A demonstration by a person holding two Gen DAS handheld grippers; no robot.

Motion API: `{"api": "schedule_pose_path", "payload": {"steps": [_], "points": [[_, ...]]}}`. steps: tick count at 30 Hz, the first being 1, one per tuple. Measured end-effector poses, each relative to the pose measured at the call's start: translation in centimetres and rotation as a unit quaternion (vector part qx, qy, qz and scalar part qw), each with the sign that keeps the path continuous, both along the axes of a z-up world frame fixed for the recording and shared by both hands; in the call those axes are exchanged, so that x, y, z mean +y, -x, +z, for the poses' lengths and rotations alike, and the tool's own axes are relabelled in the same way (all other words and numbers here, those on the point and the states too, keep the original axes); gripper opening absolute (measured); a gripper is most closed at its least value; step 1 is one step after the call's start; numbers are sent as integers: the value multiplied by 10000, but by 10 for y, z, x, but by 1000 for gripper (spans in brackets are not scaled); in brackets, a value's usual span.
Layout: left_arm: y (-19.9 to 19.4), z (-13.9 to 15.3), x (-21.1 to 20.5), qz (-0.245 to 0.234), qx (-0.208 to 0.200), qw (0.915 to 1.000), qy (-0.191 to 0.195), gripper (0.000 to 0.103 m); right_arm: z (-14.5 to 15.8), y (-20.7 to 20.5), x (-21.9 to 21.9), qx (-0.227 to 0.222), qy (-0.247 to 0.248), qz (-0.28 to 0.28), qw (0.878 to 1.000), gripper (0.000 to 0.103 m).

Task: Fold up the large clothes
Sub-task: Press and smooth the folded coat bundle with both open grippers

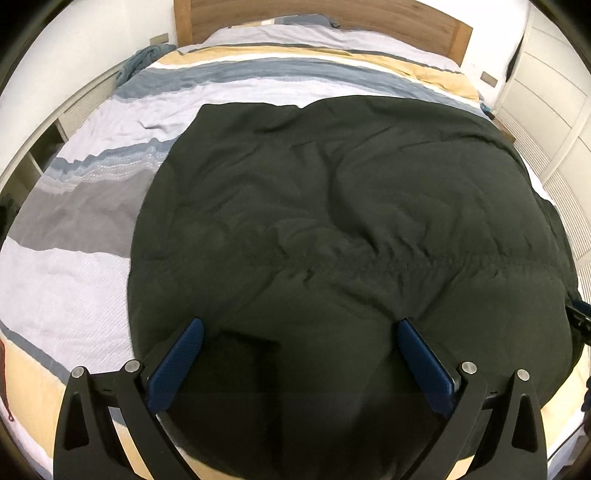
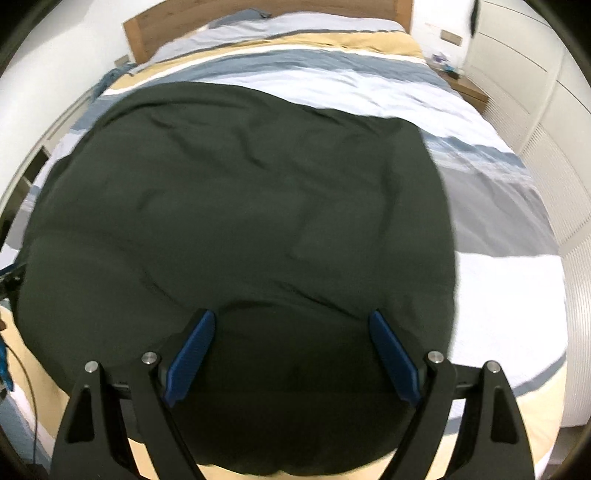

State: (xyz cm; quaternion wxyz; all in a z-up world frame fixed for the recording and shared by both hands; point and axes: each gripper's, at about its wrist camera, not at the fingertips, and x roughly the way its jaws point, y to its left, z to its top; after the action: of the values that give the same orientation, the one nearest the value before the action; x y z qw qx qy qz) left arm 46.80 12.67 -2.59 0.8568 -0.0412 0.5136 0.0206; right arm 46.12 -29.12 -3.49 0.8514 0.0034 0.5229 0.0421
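Observation:
A large dark padded garment (image 1: 332, 221) lies spread on the striped bed cover (image 1: 92, 236), with a stitched seam across its middle. My left gripper (image 1: 301, 325) hangs open above the garment's near left part, blue pads wide apart, nothing between them. In the right wrist view the same garment (image 2: 240, 203) fills the middle. My right gripper (image 2: 291, 317) is open over its near right part, pads apart and holding nothing. A sliver of the other gripper shows at the right edge of the left wrist view (image 1: 580, 317).
The bed cover (image 2: 498, 258) has grey, blue, white and yellow bands. A wooden headboard (image 1: 332, 14) stands at the far end. White cupboards (image 2: 535, 92) line the right side, and a small wooden bedside table (image 2: 469, 86) sits beside the bed.

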Motion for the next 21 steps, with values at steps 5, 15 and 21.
{"api": "schedule_pose_path", "payload": {"steps": [5, 15, 21], "points": [[21, 8, 13, 162, -94, 9996, 188, 102, 8, 8, -17, 82, 117, -306, 9994, 86], [43, -12, 36, 471, 52, 9973, 564, 103, 23, 36, 28, -155, -368, 291, 9988, 86], [44, -10, 28, 305, 58, 9990, 317, 103, 6, 33, 28, -7, -310, 308, 9990, 86]]}}
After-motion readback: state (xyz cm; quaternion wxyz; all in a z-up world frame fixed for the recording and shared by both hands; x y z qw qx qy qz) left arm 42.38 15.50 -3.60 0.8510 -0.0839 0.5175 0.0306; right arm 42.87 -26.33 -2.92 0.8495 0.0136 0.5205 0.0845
